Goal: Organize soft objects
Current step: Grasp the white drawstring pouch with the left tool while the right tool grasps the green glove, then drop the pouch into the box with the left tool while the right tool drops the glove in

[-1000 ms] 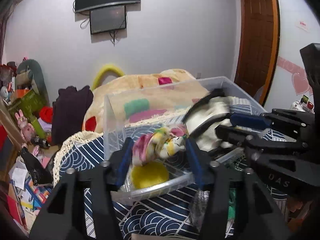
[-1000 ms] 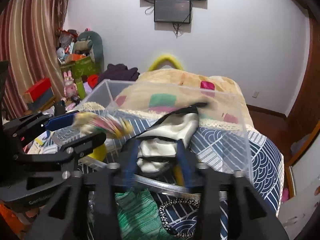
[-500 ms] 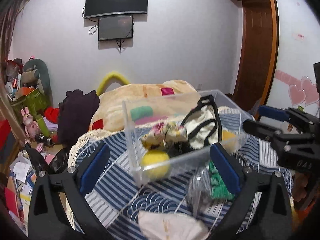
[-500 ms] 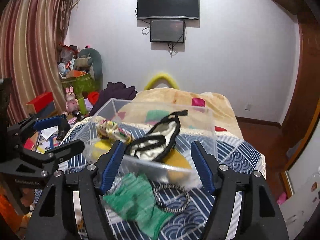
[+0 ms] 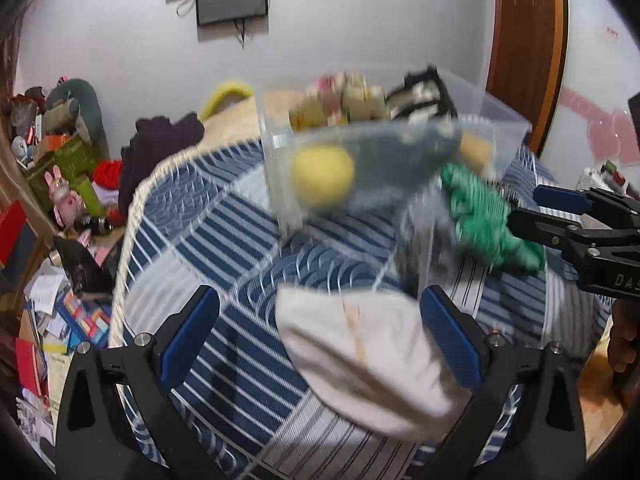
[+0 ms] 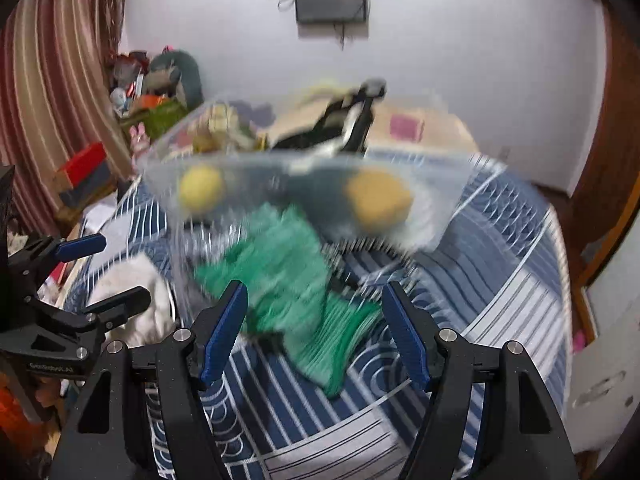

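The blue patterned bedspread (image 6: 500, 280) supports the clear plastic bin (image 5: 496, 128), which contains a yellow ball (image 5: 322, 172). The green cloth (image 6: 296, 280) lies near the bin; the white cloth (image 5: 368, 356) lies beside it. Left gripper (image 5: 320, 336) and right gripper (image 6: 316, 328): both spread wide, holding nothing.

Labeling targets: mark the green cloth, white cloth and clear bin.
green cloth (image 6: 288, 280), right wrist view, middle of its knit.
white cloth (image 5: 372, 356), left wrist view, centre of the fabric.
clear bin (image 5: 508, 136), left wrist view, right side wall.
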A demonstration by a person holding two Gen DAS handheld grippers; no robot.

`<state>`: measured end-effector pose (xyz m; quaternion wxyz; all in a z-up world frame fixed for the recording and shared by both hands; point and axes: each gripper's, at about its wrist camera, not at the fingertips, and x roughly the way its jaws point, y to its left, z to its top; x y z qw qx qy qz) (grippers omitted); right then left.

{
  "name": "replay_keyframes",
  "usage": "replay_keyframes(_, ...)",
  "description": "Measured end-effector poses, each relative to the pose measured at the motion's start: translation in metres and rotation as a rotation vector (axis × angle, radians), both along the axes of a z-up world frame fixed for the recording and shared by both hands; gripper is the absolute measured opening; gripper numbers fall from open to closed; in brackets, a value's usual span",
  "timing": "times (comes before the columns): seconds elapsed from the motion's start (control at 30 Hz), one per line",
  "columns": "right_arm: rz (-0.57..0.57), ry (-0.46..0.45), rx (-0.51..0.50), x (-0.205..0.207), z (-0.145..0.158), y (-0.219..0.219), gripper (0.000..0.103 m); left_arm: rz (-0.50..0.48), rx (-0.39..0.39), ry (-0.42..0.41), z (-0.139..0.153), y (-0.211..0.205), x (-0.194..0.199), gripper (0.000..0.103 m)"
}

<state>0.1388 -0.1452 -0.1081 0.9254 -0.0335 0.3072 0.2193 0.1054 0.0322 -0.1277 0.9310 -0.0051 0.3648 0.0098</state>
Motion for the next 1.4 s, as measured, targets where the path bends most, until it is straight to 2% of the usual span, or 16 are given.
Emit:
replay_keyframes(0.1,0.009,0.025,-0.012,0.004,-0.009,0.002,0.066,0.008,-0.03,0.011,-0.013,0.002,-0.005,0.102)
replay_keyframes(0.13,0.008,0.019,-0.015,0.004,-0.01,0.003,0.063,0.017,-0.038,-0.001,-0.016,0.003,-0.009,0.102)
replay_keyframes(0.17,0.009,0.011,-0.017,0.002,-0.009,0.002,0.054,0.02,-0.042,-0.011,-0.016,0.004,-0.011,0.102)
replay_keyframes(0.2,0.012,0.005,-0.018,0.001,-0.008,0.002,0.048,0.018,-0.047,-0.021,-0.016,0.005,-0.013,0.096)
replay_keyframes(0.23,0.016,0.006,-0.018,0.0,-0.008,0.001,0.036,0.009,-0.059,-0.029,-0.015,0.006,-0.015,0.083)
replay_keyframes(0.27,0.021,0.007,-0.016,-0.001,-0.008,0.001,0.023,-0.007,-0.072,-0.026,-0.015,0.006,-0.016,0.077)
replay_keyframes(0.33,0.044,0.026,-0.002,-0.002,-0.009,0.0,0.013,-0.046,-0.101,-0.013,-0.015,0.006,-0.016,0.057)
replay_keyframes(0.37,0.043,0.026,0.0,-0.003,-0.01,-0.001,0.011,-0.058,-0.103,-0.011,-0.015,0.004,-0.017,0.053)
replay_keyframes(0.43,0.042,0.018,0.003,-0.007,-0.012,-0.003,0.009,-0.064,-0.093,-0.019,-0.015,0.002,-0.019,0.038)
replay_keyframes(0.47,0.04,0.012,0.012,-0.009,-0.01,-0.005,0.008,-0.067,-0.092,-0.028,-0.013,0.001,-0.021,0.035)
replay_keyframes(0.53,0.04,0.003,0.029,-0.013,-0.007,-0.009,0.008,-0.063,-0.095,-0.043,-0.011,0.002,-0.024,0.02)
replay_keyframes(0.6,0.038,-0.015,0.039,-0.02,-0.004,-0.015,0.008,-0.055,-0.097,-0.056,-0.008,0.005,-0.027,0.013)
replay_keyframes(0.77,0.036,-0.072,0.07,-0.034,0.011,-0.026,0.007,-0.026,-0.047,-0.116,0.008,0.008,-0.034,0.012)
replay_keyframes(0.97,0.017,-0.145,0.094,-0.044,0.032,-0.034,0.007,-0.015,-0.037,-0.207,0.041,0.013,-0.04,0.012)
replay_keyframes(1.23,-0.029,-0.234,0.119,-0.035,0.063,-0.037,0.007,-0.02,-0.029,-0.331,0.084,0.012,-0.03,0.012)
replay_keyframes(1.4,-0.046,-0.272,0.128,-0.028,0.076,-0.037,0.007,-0.002,0.004,-0.393,0.102,0.009,-0.018,0.012)
